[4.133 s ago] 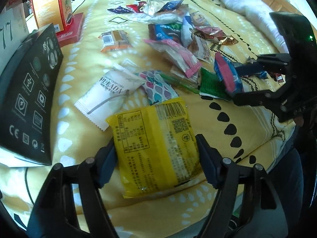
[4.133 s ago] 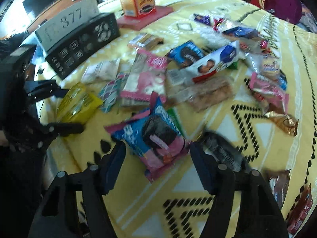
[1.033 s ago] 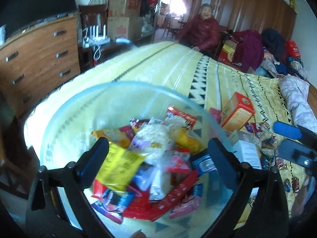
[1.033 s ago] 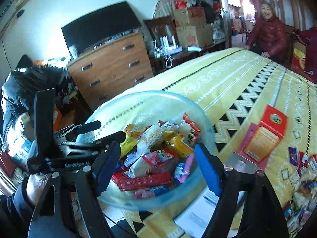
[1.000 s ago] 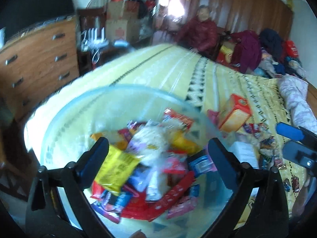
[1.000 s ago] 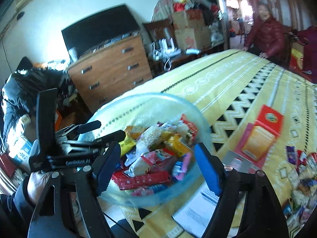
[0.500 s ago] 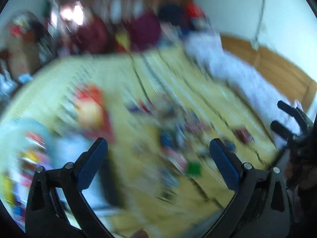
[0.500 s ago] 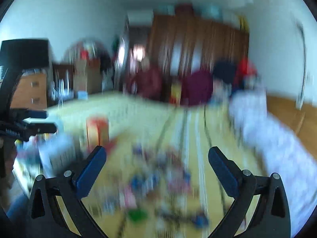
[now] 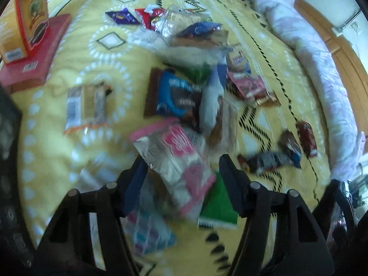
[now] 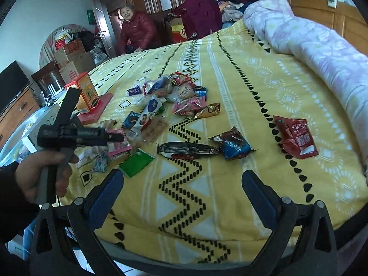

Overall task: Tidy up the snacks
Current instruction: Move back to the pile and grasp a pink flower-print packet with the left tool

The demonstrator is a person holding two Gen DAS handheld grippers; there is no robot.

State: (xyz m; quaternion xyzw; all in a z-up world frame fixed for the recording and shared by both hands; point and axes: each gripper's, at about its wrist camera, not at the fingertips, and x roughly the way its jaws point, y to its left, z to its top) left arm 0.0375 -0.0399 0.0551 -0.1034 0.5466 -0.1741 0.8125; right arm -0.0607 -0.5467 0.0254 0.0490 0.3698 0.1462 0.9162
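Many snack packets lie scattered on the yellow patterned bedspread [image 10: 241,87]. My left gripper [image 9: 181,172] hangs low over a pink and white packet [image 9: 177,158], its jaws open on either side of it; whether they touch it is unclear through the blur. It also shows in the right wrist view [image 10: 115,137]. My right gripper [image 10: 181,191] is open and empty above the bed's near edge. Ahead of it lie a dark long packet [image 10: 187,150], a blue packet [image 10: 233,146] and a red packet [image 10: 295,136].
An orange box [image 10: 86,94] stands on a flat red box [image 10: 96,109] at the left. The clear bowl's rim [image 10: 20,126] shows at the far left. A rolled quilt [image 10: 317,41] lines the right side. A person in red [image 10: 136,31] sits behind the bed.
Both grippers have swung from the snack bowl back over the bed. The left one has dropped down around the pink and white packet.
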